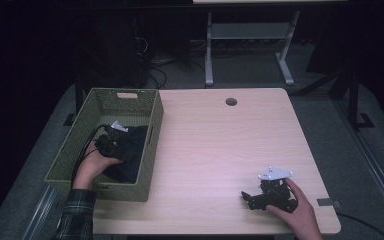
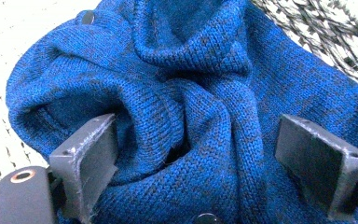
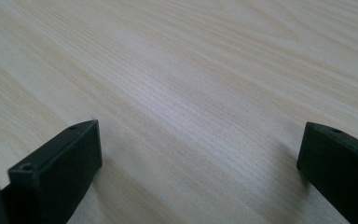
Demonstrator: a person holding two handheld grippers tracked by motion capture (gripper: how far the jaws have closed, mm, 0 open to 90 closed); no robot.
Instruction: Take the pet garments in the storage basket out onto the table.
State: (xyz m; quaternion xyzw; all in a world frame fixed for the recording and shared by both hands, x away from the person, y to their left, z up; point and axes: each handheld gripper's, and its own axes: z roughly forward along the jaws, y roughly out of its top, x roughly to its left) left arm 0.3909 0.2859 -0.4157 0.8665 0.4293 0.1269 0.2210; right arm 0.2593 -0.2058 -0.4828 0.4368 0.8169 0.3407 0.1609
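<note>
Nearest, the right gripper (image 1: 252,198) lies on the tabletop (image 1: 220,150) by its near right corner, jaws spread wide, grasping nothing. Farther left, the left gripper (image 2: 205,154) is down inside the green basket (image 1: 105,102) at the left edge, jaws parted astride a bunched fold of the blue sweater (image 2: 205,93), not clenched.

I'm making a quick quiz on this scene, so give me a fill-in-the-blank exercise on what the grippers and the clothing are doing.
1. The blue knit garment lies inside the woven ____.
2. The left gripper has its fingers spread ____ around a fold of the garment.
3. The right gripper rests on the wooden ____ with nothing between its fingers.

Missing words: basket; open; table
</note>
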